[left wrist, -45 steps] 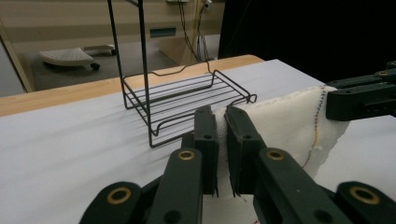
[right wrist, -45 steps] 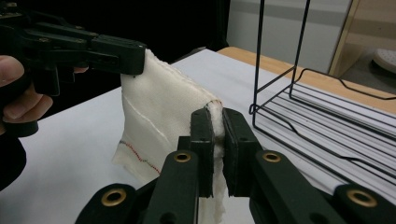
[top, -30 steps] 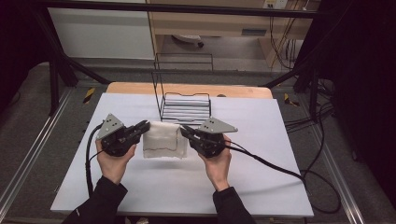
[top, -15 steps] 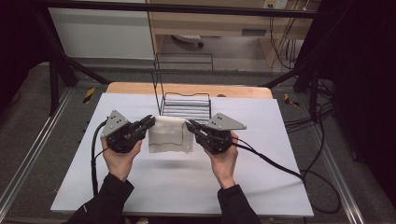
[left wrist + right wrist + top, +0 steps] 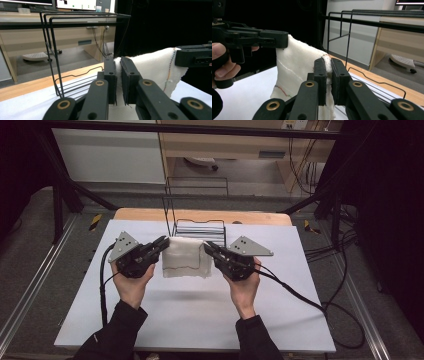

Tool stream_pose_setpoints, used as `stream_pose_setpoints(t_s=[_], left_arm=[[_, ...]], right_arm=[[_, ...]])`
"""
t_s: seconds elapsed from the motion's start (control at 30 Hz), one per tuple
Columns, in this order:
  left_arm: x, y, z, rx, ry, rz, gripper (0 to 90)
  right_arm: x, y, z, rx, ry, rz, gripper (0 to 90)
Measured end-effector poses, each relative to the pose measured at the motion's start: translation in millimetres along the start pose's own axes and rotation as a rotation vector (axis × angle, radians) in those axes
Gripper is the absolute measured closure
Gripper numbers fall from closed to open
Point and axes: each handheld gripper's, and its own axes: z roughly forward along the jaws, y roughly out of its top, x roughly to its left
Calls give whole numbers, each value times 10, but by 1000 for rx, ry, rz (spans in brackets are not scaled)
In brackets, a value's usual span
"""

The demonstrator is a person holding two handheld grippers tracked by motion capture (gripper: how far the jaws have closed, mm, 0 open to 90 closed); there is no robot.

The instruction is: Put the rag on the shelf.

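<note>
A folded white cloth (image 5: pixel 186 257) with a thin coloured stitch line hangs in the air between my two grippers, above the white table. My left gripper (image 5: pixel 162 242) is shut on the cloth's upper left corner (image 5: pixel 118 65), pinched between its jaws. The upper right corner (image 5: pixel 326 59) is clamped in my right gripper (image 5: pixel 208 246), which is shut too. The cloth (image 5: pixel 294 70) sags below both grips. Just behind it stands a black wire rack (image 5: pixel 196 205).
The wire rack (image 5: pixel 53 47) sits at the table's far edge on a wooden strip (image 5: pixel 145 214). The white tabletop (image 5: pixel 190 315) spreads below the hands. Cables (image 5: pixel 300 295) trail off to the right. A desk and floor lie beyond the table.
Both grippers have carried the cloth up and away from the person, toward the wire rack. The cloth now hangs higher and closer to the rack.
</note>
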Motion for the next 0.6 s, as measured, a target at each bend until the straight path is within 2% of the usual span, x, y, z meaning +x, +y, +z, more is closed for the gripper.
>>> stream_pose_setpoints(t_s=[0.6], left_arm=[[-35, 291, 100, -63, -6, 23, 834]], right_arm=[[-106, 277, -67, -78, -30, -12, 839]])
